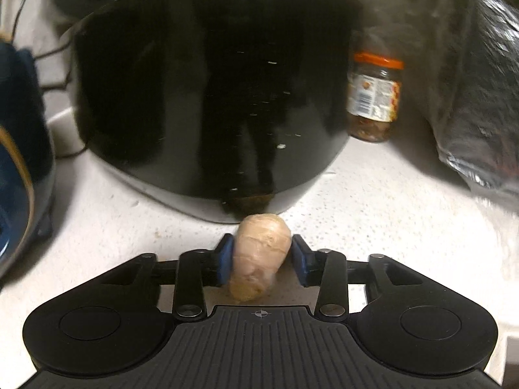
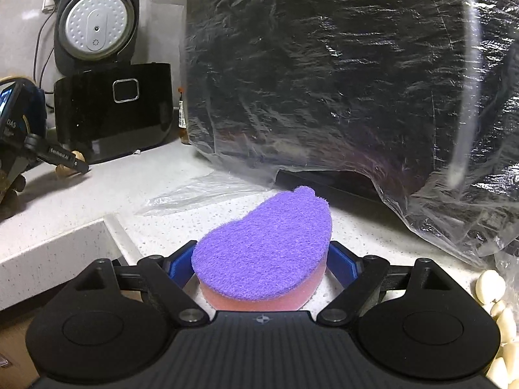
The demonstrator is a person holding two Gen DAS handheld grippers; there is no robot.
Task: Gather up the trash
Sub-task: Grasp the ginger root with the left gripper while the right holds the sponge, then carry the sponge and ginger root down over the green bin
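A knobby beige piece of ginger [image 1: 261, 246] lies on the white speckled counter [image 1: 373, 210], right in front of a black rice cooker [image 1: 207, 97]. My left gripper [image 1: 262, 256] stands open around it: the left blue pad [image 1: 225, 259] touches the ginger, and a thin gap shows at the right pad. In the right wrist view that gripper [image 2: 78, 163] reaches in from the far left. My right gripper [image 2: 262, 259] is open around a purple-topped pink sponge [image 2: 266, 240] that rests flat on the counter, the right pad [image 2: 342, 264] standing clear of it.
An orange-lidded jar [image 1: 373, 97] stands right of the cooker, whose lid [image 2: 95, 19] is up. A large black object under clear plastic film [image 2: 340, 81] fills the right. Garlic cloves [image 2: 493, 288] lie at the far right. The counter steps down at an edge [image 2: 65, 243] on the left.
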